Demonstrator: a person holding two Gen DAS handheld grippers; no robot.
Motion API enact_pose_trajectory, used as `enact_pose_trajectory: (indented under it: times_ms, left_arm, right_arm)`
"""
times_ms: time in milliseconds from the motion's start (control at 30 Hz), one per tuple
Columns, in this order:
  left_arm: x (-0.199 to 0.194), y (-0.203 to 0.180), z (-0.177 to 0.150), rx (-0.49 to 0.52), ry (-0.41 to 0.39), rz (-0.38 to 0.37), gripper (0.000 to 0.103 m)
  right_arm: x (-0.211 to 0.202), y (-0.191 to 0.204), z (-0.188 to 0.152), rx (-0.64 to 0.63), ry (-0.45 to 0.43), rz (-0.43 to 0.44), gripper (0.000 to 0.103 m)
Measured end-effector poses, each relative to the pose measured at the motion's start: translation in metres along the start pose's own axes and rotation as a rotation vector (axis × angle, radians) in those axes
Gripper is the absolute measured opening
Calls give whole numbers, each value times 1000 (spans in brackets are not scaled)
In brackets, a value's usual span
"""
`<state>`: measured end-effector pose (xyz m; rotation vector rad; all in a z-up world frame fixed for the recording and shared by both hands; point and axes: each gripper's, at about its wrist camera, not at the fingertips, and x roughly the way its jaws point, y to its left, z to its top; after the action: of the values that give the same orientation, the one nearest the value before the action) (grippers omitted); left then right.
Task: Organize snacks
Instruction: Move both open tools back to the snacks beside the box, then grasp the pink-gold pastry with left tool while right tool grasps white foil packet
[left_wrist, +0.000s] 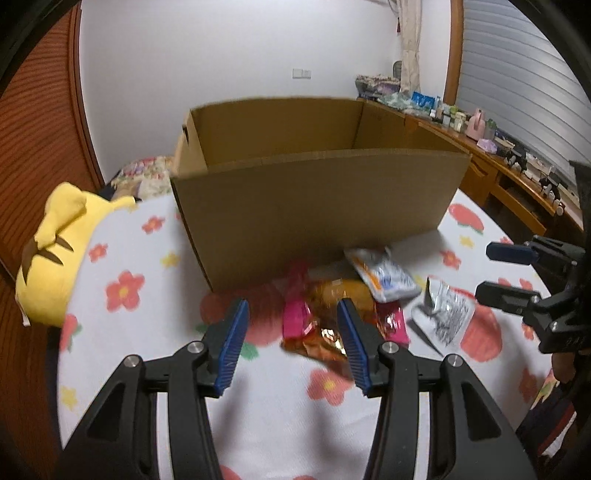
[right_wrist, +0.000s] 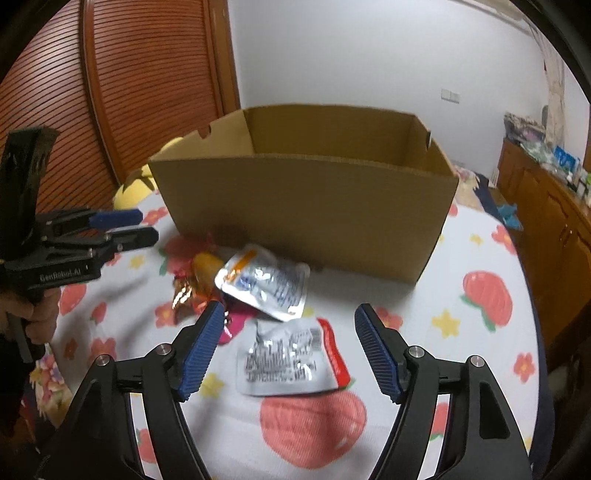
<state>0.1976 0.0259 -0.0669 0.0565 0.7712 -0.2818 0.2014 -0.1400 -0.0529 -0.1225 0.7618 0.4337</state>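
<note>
An open cardboard box (left_wrist: 310, 199) stands on the flowered bedsheet; it also shows in the right wrist view (right_wrist: 306, 218). In front of it lie several snack packets: a pink one (left_wrist: 295, 314), an orange-gold one (left_wrist: 332, 306), a silver pouch with orange print (left_wrist: 384, 277) and a silver packet with a red edge (left_wrist: 447, 314). My left gripper (left_wrist: 291, 310) is open, just short of the pink and orange packets. My right gripper (right_wrist: 290, 314) is open above the red-edged silver packet (right_wrist: 291, 358), with the silver pouch (right_wrist: 266, 284) just beyond.
A yellow plush toy (left_wrist: 59, 254) lies at the left by a wooden louvred door (right_wrist: 147, 92). A wooden sideboard (left_wrist: 509, 173) with small items runs along the right wall. The flowered sheet (right_wrist: 461, 314) extends right of the packets.
</note>
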Motion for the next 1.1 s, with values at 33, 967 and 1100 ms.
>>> enact_pose_trajectory:
  times_ms: [33, 967, 1100]
  left_arm:
    - [3, -1, -2, -5, 7, -4, 50]
    - [39, -32, 13, 48, 57, -56, 64]
    - [48, -36, 15, 86, 85, -37, 64]
  right_arm:
    - [0, 0, -1, 1, 2, 0, 75]
    - [49, 9, -21, -28, 109, -42, 84]
    - [54, 9, -23, -31, 123, -38, 86]
